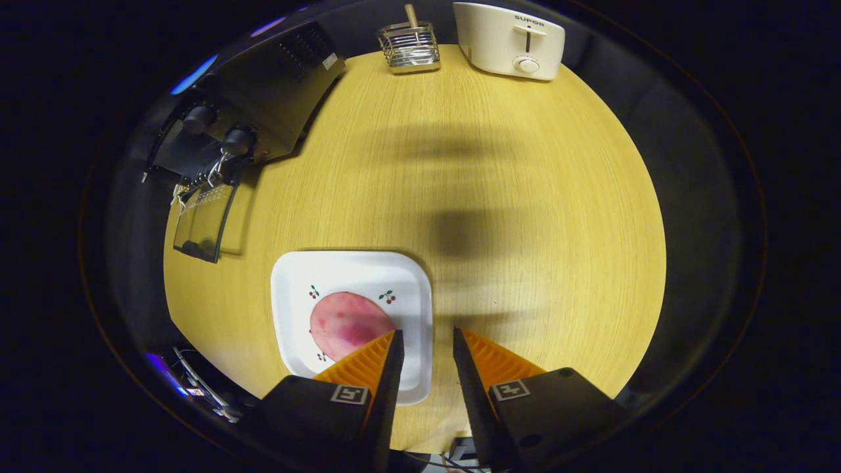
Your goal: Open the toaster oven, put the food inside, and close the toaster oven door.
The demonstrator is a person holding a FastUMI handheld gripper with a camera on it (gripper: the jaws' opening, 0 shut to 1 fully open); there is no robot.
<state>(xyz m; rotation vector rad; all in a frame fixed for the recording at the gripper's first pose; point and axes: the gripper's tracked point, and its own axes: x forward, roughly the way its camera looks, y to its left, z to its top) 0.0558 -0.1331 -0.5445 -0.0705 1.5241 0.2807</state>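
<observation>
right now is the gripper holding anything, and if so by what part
Nothing is held. The gripper is open with bare table between its fingers; the pink food lies on the white plate, just beside one finger, ungrasped.

One finger (378, 358) of the gripper (427, 336) covers the near edge of the round pink food slice (348, 322); the black toaster oven's (263, 105) interior is too dark to read beyond its dropped glass door (202, 223); the gap between the fingers holds nothing.
</observation>
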